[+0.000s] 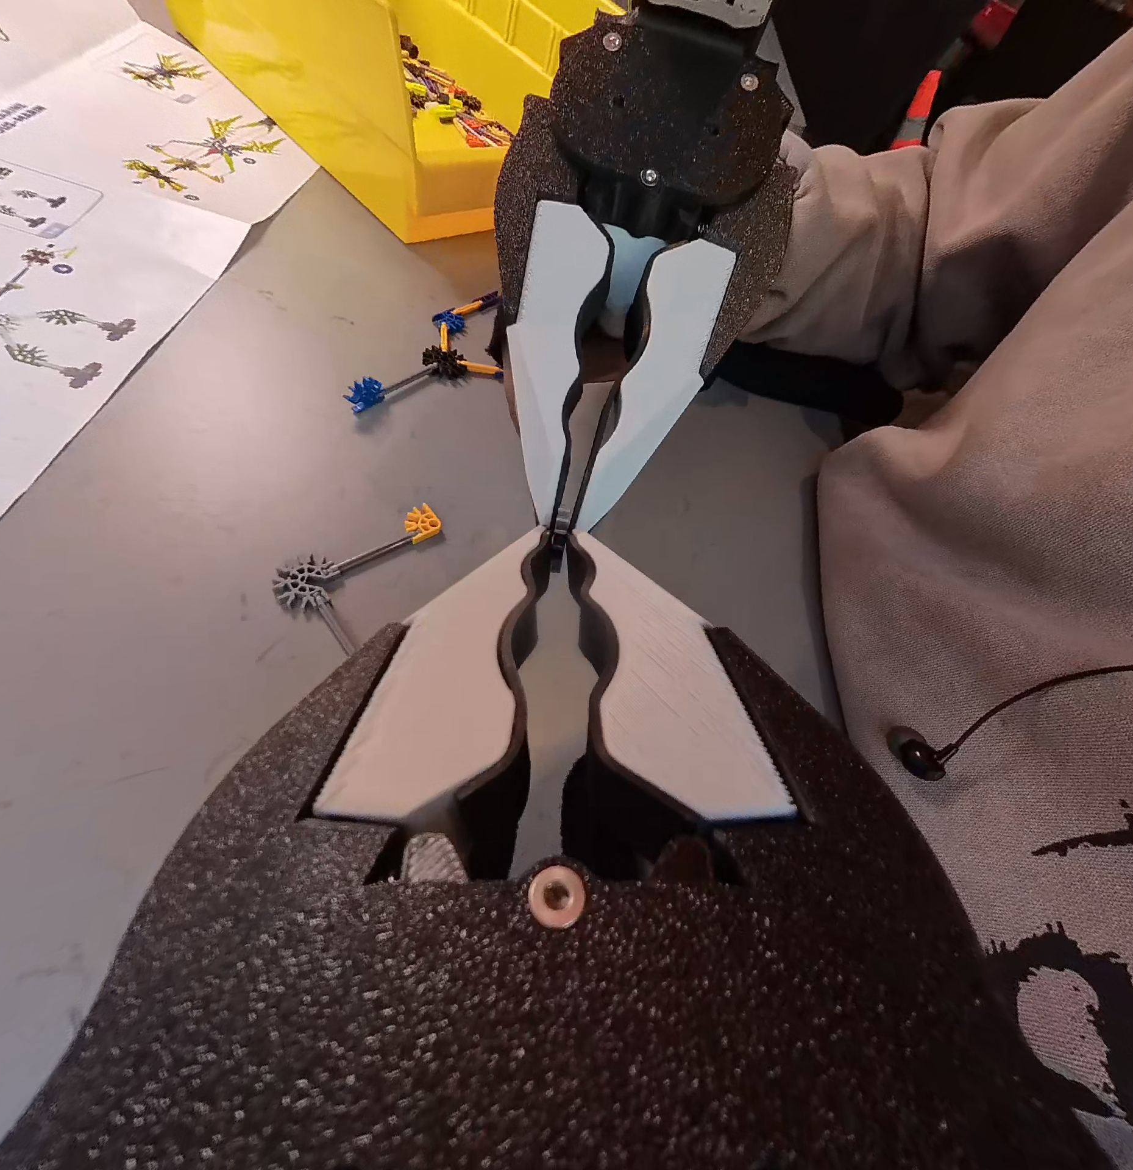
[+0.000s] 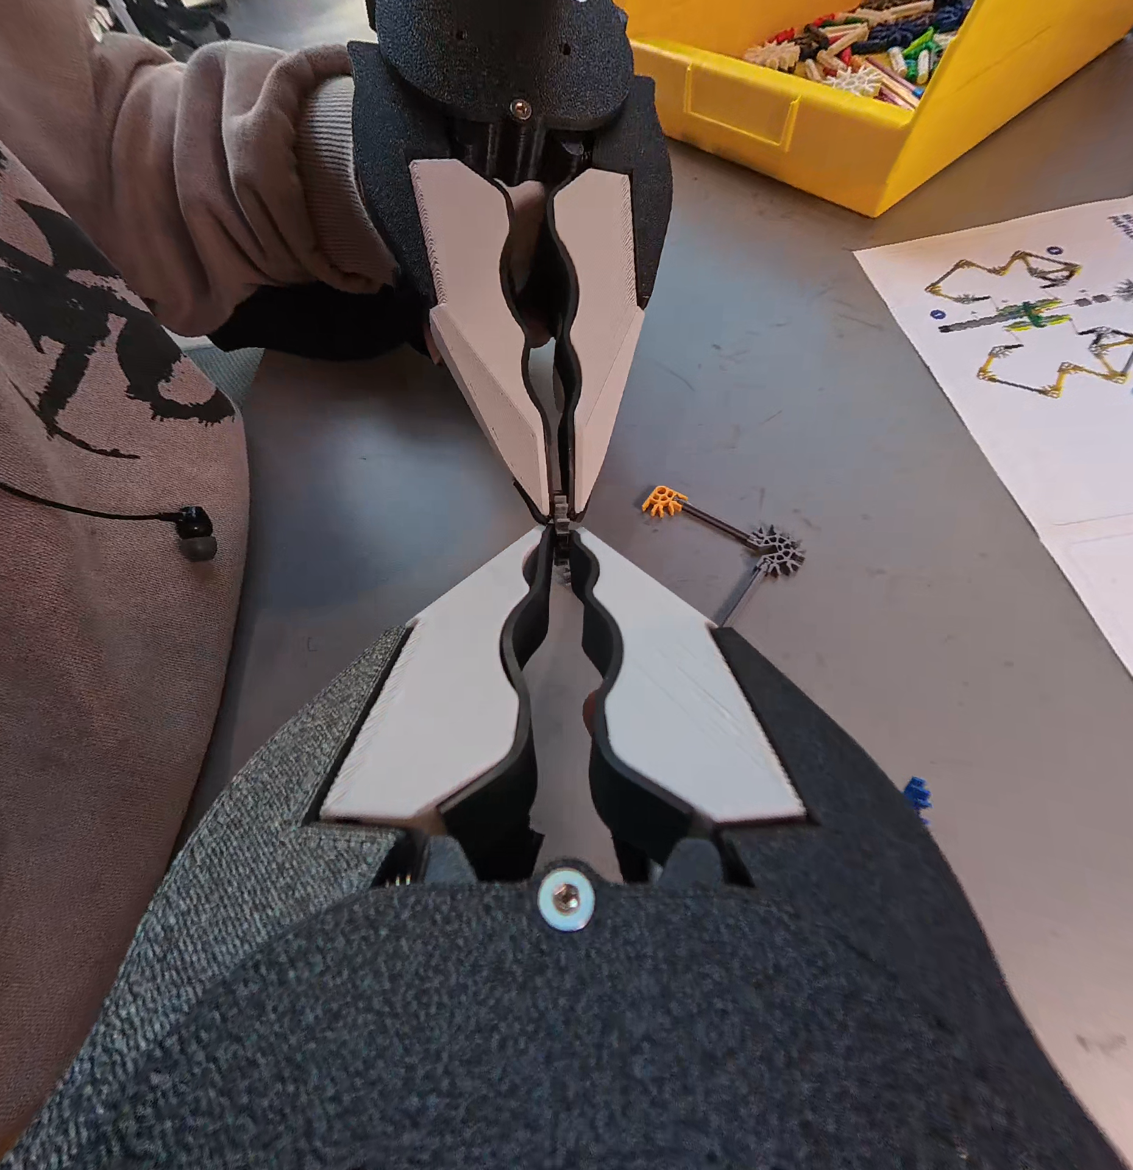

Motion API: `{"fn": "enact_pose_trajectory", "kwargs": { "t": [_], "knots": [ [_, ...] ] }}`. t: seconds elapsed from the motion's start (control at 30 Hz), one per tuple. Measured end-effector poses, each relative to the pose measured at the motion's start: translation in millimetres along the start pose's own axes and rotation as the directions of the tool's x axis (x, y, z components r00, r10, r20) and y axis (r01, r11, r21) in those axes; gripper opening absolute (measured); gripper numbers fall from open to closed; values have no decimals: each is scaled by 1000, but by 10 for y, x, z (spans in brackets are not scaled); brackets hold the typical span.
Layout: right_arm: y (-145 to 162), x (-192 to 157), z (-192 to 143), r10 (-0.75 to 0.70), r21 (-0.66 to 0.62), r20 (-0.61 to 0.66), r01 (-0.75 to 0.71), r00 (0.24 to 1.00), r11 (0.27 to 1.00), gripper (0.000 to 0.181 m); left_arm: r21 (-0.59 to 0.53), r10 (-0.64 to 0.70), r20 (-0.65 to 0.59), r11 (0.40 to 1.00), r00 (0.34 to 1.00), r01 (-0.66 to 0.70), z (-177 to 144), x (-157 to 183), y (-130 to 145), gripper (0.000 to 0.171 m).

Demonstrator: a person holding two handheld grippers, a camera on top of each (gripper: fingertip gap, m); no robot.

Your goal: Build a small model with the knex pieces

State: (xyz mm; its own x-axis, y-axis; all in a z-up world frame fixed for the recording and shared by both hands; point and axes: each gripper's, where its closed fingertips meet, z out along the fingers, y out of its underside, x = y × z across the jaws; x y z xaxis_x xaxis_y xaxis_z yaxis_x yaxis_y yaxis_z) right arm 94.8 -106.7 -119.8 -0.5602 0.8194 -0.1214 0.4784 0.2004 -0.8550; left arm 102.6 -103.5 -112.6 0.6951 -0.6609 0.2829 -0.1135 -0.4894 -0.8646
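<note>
My left gripper (image 1: pixel 556 549) and my right gripper (image 1: pixel 562 514) meet tip to tip a little above the grey table (image 1: pixel 203 481). Both are shut on the ends of one small grey and dark construction-toy piece (image 1: pixel 560 530). In the right wrist view my right gripper (image 2: pixel 560 547) comes from below and the left gripper (image 2: pixel 560 500) from above, with the same piece (image 2: pixel 560 522) pinched between them. How the piece is built is hidden by the fingertips.
A grey star connector (image 1: pixel 304 579) with rods and an orange connector (image 1: pixel 422 520) lies on the table. A blue, black and yellow assembly (image 1: pixel 440 361) lies farther off. A yellow bin (image 2: pixel 804 139) holds loose parts. An instruction sheet (image 2: pixel 1057 392) lies beside it. A person's beige sweatshirt (image 1: pixel 994 506) is close. Only a small space, under 4 cm, lies between the two pairs of fingers.
</note>
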Motion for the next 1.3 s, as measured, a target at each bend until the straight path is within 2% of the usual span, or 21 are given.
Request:
{"fn": "enact_pose_trajectory", "kwargs": {
  "t": [0.07, 0.1, 0.23, 0.33, 0.5, 0.6, 0.77, 0.9, 0.97, 1.17, 1.3],
  "knots": [
    [2, 14, -21, 19, -3, 11, -19, 1000, 1000, 3, -6, 11, 19, 1000, 1000, -11, -6, -27, 9, 7],
    [6, 41, -44, 34, -6, 10, -34, 999, 999, 3, -18, 34, 45, 999, 998, -33, -15, -65, 28, 14],
    [-25, 151, -191, 77, 24, -4, -76, 997, 997, 2, -154, 212, 90, 968, 973, -197, -10, -168, 235, 25],
    [-30, 189, -259, 111, 31, 5, -111, 994, 993, 2, -245, 312, 31, 923, 949, -296, 33, -200, 319, 31],
    [18, 210, -304, 161, 34, 15, -161, 987, 986, 2, -356, 335, -131, 863, 933, -359, 98, -195, 484, 36],
    [36, 219, -339, 157, 29, 5, -157, 988, 987, 2, -370, 320, -167, 856, 932, -360, 133, -215, 533, 37],
    [59, 187, -325, 188, 27, 45, -189, 981, 982, 2, -358, 330, -149, 861, 932, -362, 163, -246, 523, 23],
    [75, 187, -259, 251, 30, 62, -254, 966, 967, 2, -340, 360, -85, 866, 929, -367, 168, -256, 509, 22],
    [74, 184, -224, 240, 38, 53, -242, 969, 970, 2, -321, 366, -30, 878, 930, -356, 156, -258, 496, 22],
    [-56, 110, -174, 74, 105, -5, -73, 997, 992, 2, -109, 207, 23, 973, 978, -204, 73, -191, 68, 22],
    [-58, 148, -162, 57, 106, -46, -52, 997, 993, 2, -27, 93, -15, 995, 996, -94, 18, -198, -30, 22]
  ]
}}
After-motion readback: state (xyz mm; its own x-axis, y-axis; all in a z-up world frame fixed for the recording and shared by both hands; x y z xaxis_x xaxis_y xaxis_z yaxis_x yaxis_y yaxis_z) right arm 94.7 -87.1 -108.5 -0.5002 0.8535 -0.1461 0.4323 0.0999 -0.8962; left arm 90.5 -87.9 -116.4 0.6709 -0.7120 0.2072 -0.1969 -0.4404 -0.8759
